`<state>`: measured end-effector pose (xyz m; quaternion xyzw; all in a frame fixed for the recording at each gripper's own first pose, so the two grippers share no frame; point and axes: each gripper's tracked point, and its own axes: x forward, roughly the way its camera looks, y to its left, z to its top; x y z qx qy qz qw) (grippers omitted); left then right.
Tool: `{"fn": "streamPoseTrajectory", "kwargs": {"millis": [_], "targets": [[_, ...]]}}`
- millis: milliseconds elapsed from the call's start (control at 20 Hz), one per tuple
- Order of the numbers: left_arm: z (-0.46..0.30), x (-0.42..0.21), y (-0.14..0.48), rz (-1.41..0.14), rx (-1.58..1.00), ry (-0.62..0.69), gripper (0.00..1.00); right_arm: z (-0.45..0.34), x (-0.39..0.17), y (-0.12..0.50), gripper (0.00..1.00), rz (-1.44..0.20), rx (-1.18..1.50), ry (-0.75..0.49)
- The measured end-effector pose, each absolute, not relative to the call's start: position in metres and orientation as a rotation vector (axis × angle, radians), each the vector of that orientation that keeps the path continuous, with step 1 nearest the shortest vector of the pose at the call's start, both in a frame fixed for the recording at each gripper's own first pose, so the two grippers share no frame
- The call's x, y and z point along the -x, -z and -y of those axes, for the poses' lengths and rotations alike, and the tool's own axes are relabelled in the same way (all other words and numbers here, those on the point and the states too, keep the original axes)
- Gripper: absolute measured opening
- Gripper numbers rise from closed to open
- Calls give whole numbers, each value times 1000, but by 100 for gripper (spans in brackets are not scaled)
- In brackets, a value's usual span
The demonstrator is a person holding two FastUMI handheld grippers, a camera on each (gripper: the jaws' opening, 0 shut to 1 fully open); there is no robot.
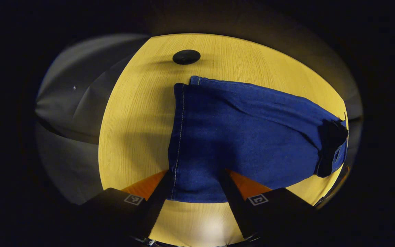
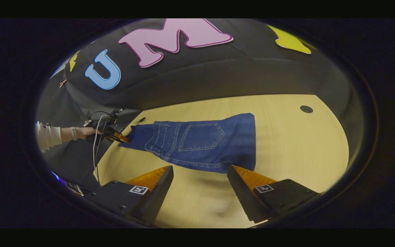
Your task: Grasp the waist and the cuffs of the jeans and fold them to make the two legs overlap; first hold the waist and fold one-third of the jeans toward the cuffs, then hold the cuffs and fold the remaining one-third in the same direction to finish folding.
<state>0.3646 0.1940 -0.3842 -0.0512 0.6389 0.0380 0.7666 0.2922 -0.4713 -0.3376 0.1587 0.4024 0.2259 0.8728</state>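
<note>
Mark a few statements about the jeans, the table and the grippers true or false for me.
1. The jeans lie on a wooden table. True.
2. The right gripper is clamped on the jeans. False: its fingers stand apart with nothing between them.
3. A back pocket faces up. True.
4. The black disc sits on the jeans. False: it lies on bare table, apart from the jeans.

The jeans [image 1: 238,137] hide the left claw's [image 1: 197,178] fingertips — grip unclear.
</note>
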Motion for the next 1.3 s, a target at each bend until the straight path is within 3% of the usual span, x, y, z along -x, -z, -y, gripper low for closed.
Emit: {"fn": "streamPoseTrajectory", "kwargs": {"millis": [50, 300, 350, 600, 900, 1100, 1150, 1250, 1300], "targets": [[-190, -367, 385, -1376, 104, -77, 91, 474, -293, 337, 96, -840, -331, -468], [-168, -377, 384, -1351, 29, -99, 13, 477, -286, 334, 96, -844, -322, -474], [-168, -378, 384, -1345, 18, -109, 7, 476, -286, 333, 96, -841, -323, -477], [-161, -380, 370, -1280, 172, -46, 6, 474, -284, 329, 96, -833, -336, -490], [-103, -380, 281, -1127, 392, 131, 6, 480, -292, 321, 96, -825, -392, -478], [-37, -386, 213, -998, 485, 271, 6, 477, -296, 310, 96, -804, -442, -484], [-18, -386, 200, -975, 473, 312, 10, 478, -295, 309, 96, -800, -444, -488], [20, -386, 181, -948, 420, 386, 6, 477, -293, 303, 100, -794, -434, -495], [47, -385, 173, -939, 394, 425, 6, 480, -289, 300, 96, -790, -427, -499]]}}
